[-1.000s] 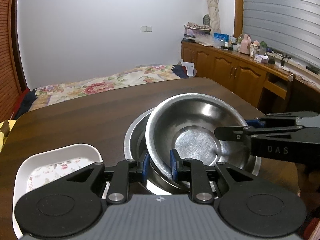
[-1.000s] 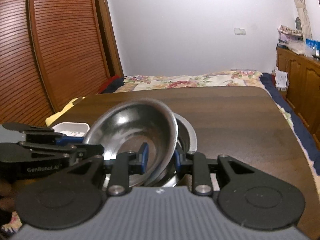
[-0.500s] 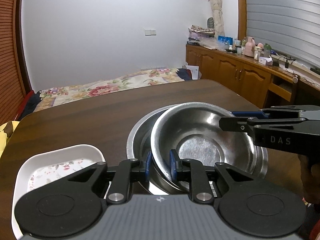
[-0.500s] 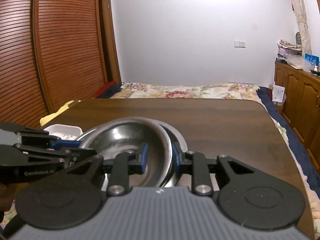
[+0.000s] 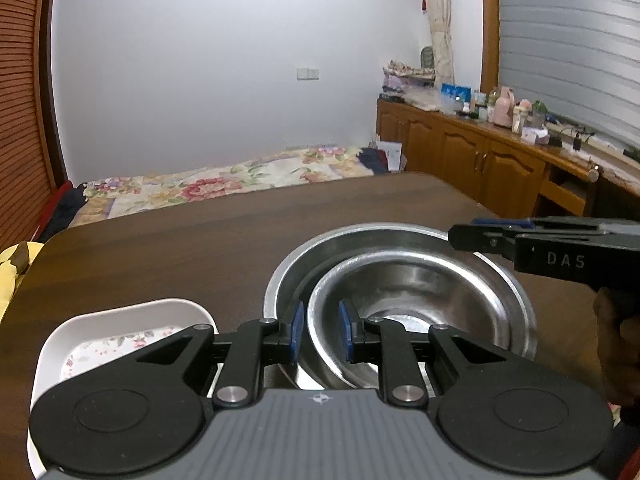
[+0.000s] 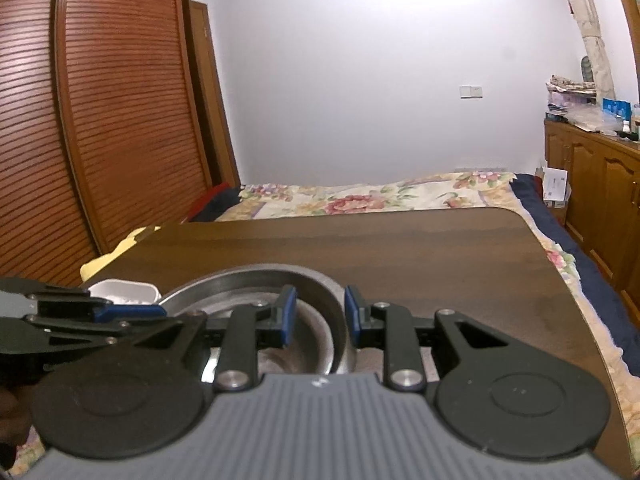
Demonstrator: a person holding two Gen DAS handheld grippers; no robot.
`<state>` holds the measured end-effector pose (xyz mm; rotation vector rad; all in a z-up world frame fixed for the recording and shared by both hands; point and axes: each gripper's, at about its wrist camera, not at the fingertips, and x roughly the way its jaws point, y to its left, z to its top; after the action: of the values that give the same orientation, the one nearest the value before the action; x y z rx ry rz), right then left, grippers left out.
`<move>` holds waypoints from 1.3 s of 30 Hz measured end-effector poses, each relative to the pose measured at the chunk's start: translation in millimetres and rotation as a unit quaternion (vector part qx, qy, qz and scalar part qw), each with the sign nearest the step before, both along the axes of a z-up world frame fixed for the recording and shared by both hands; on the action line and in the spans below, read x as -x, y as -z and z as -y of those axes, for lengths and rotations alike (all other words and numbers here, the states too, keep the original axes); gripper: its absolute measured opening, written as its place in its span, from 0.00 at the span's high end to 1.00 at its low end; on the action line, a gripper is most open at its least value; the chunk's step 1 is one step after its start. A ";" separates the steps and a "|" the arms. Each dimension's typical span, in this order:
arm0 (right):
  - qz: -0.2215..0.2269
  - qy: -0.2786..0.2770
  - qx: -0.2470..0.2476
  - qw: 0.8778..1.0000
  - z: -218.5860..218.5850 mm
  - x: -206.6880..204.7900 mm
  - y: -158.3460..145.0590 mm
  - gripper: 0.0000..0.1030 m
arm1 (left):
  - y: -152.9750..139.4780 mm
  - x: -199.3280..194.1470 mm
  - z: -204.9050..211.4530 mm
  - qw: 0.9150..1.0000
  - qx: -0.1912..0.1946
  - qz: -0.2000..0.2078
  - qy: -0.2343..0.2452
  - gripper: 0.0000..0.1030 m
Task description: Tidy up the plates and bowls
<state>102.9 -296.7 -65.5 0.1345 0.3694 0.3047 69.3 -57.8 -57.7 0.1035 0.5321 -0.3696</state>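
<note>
A small steel bowl (image 5: 420, 300) sits nested inside a larger steel bowl (image 5: 360, 240) on the dark wooden table (image 5: 180, 252). My left gripper (image 5: 321, 332) is shut on the small bowl's near-left rim, one blue pad inside and one outside. In the left wrist view my right gripper (image 5: 460, 238) reaches in from the right over the bowls' far-right rim. In its own view my right gripper (image 6: 320, 316) is shut on the small bowl's (image 6: 312, 336) rim. My left gripper (image 6: 156, 311) shows at the left there.
A white rectangular dish with a floral bottom (image 5: 120, 320) stands left of the bowls, also visible as the white dish (image 6: 124, 290). A flowered bed (image 5: 220, 184) lies beyond the table's far edge. Wooden cabinets (image 5: 480, 160) run along the right, and a slatted wardrobe (image 6: 120, 120) stands at the left.
The small bowl was tilted and raised above the large bowl; it has come down and levelled, and now rests nested inside. Both grippers kept their hold on its rim.
</note>
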 end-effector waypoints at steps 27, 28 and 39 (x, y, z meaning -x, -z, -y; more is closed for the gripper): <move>0.027 0.000 0.019 0.999 -3.1 1.9 23.0 0.00 | 13.8 5.4 -10.2 0.998 0.031 0.010 -0.058 0.05; 0.027 -0.001 0.017 0.999 -2.8 2.1 23.3 0.00 | 14.4 5.8 -9.3 0.998 0.032 0.009 -0.057 0.05; 0.023 -0.005 0.004 1.000 -0.8 1.6 25.5 0.01 | 16.8 3.8 -10.1 0.998 0.036 0.004 -0.059 0.37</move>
<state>101.3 -295.9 -91.1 0.1170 0.3265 0.3164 65.5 -47.7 -74.4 0.0039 0.5142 -0.2719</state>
